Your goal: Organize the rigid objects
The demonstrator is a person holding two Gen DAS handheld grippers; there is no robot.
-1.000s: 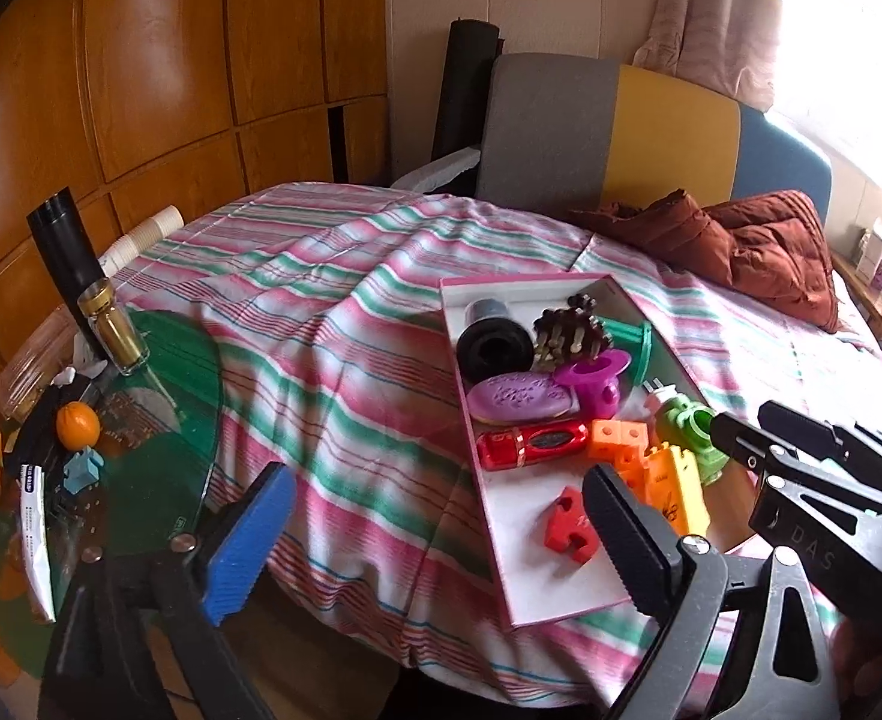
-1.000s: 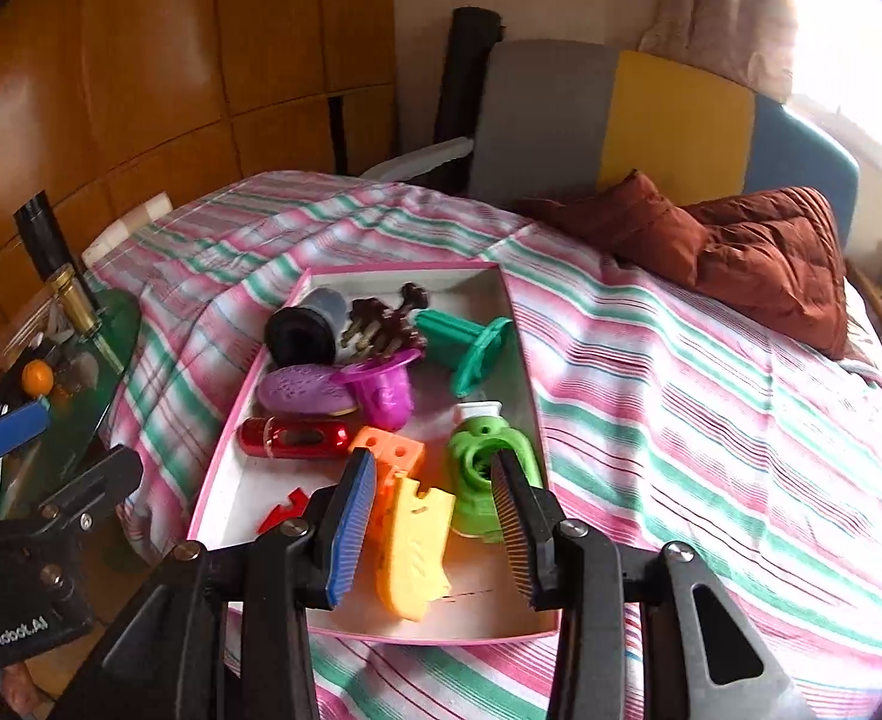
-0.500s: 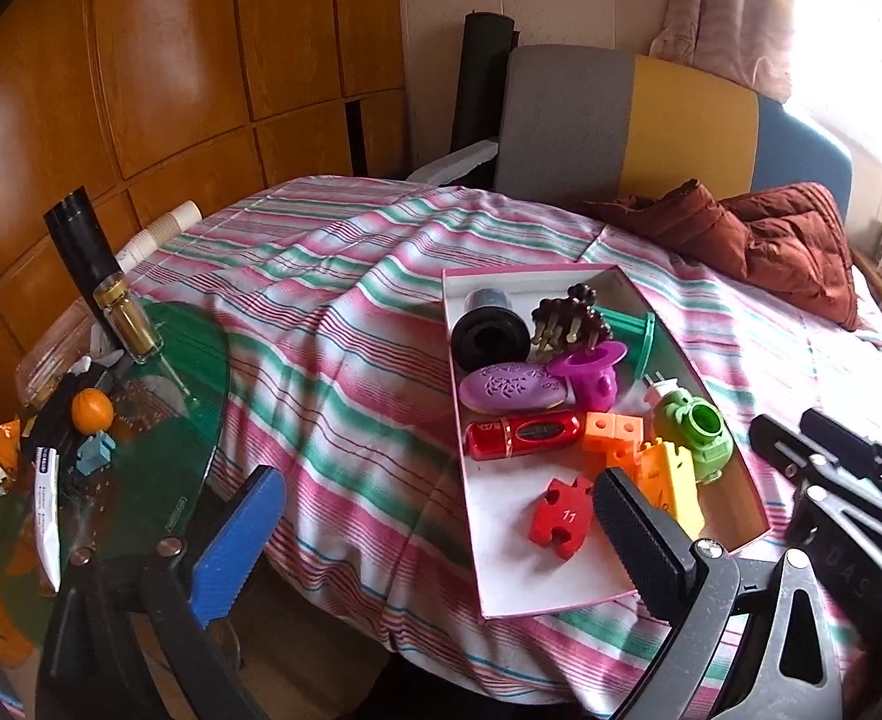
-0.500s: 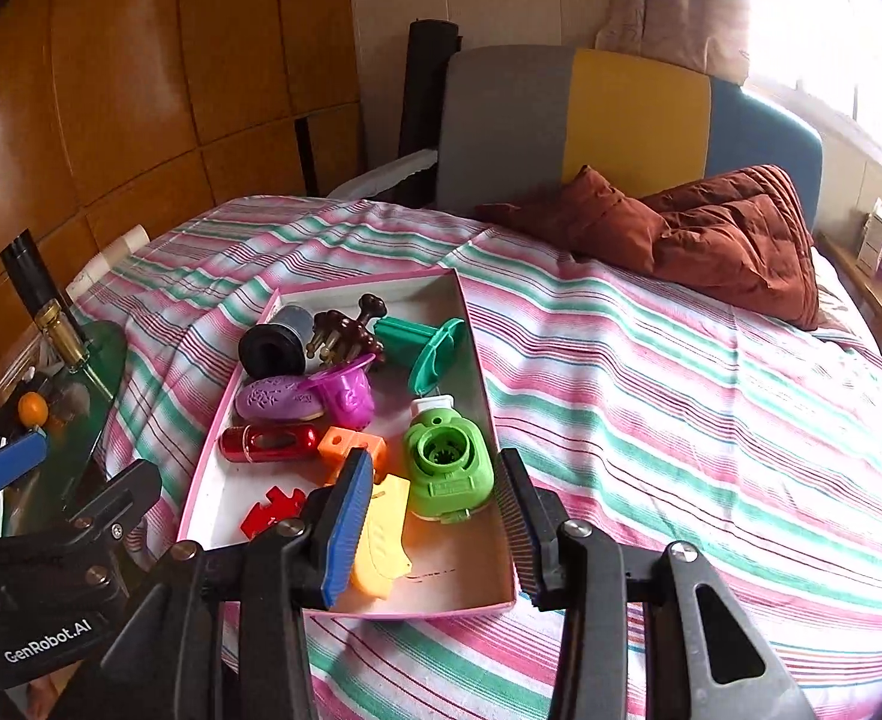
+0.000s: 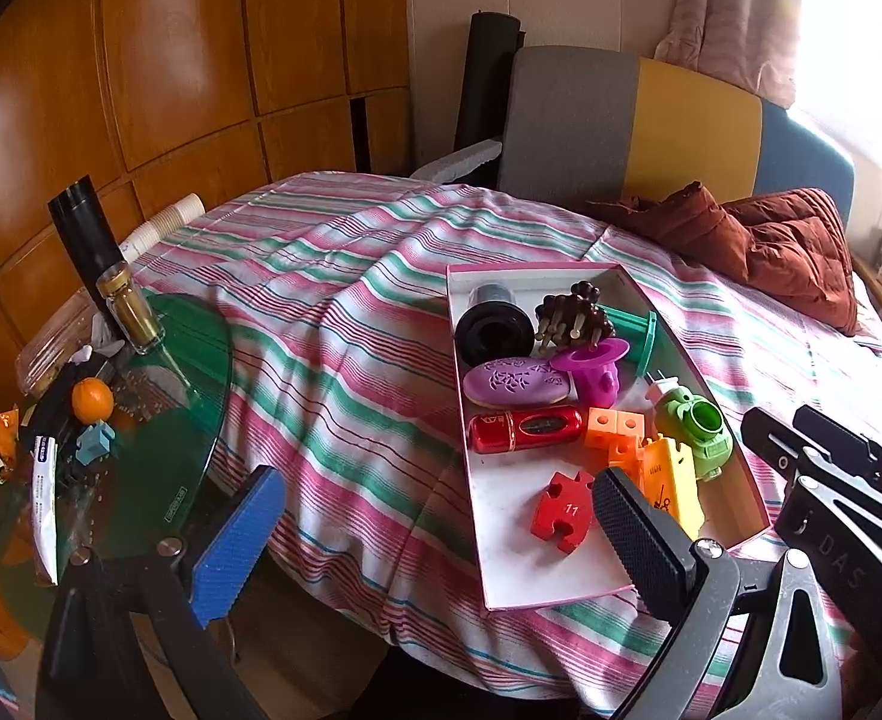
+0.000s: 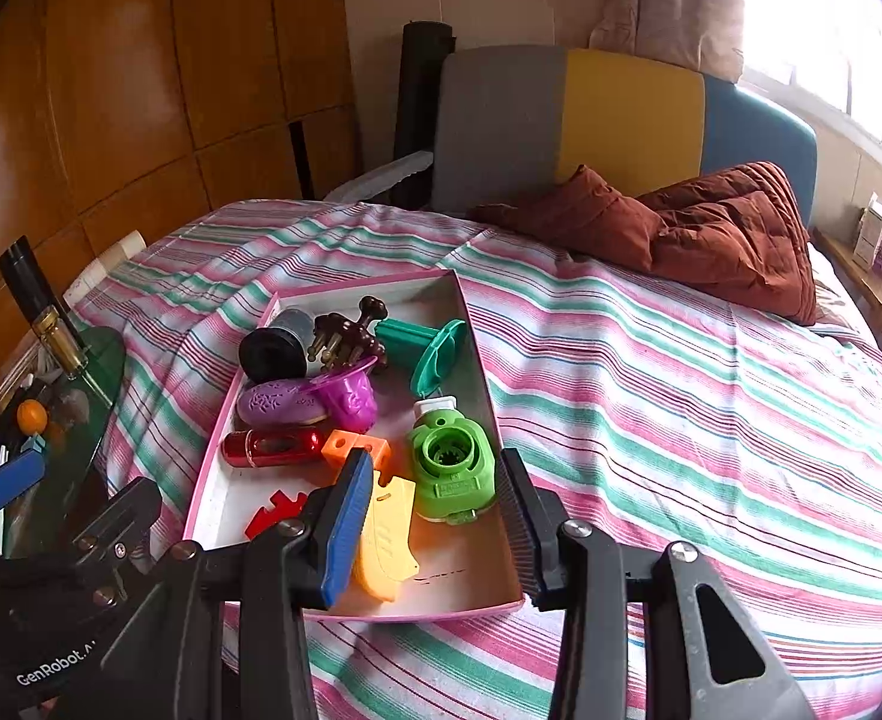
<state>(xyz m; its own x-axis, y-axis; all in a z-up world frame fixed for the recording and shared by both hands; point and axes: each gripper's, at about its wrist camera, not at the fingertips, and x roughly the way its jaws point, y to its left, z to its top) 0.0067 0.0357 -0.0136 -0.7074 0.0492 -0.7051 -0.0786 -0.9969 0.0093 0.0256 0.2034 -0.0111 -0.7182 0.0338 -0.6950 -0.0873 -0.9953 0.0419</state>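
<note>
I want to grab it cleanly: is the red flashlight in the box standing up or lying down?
Lying down. The red flashlight rests lengthwise on the floor of the box, beside the orange blocks.

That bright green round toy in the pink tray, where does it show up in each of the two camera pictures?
Left wrist view: green toy right of centre, at the tray's right wall.
Right wrist view: green toy at centre, just above the right gripper.
Shared landmark: the red cylinder lies to its left in both.

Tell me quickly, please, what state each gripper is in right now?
Left gripper: open wide, holding nothing.
Right gripper: open, holding nothing, above the pink tray.
</note>
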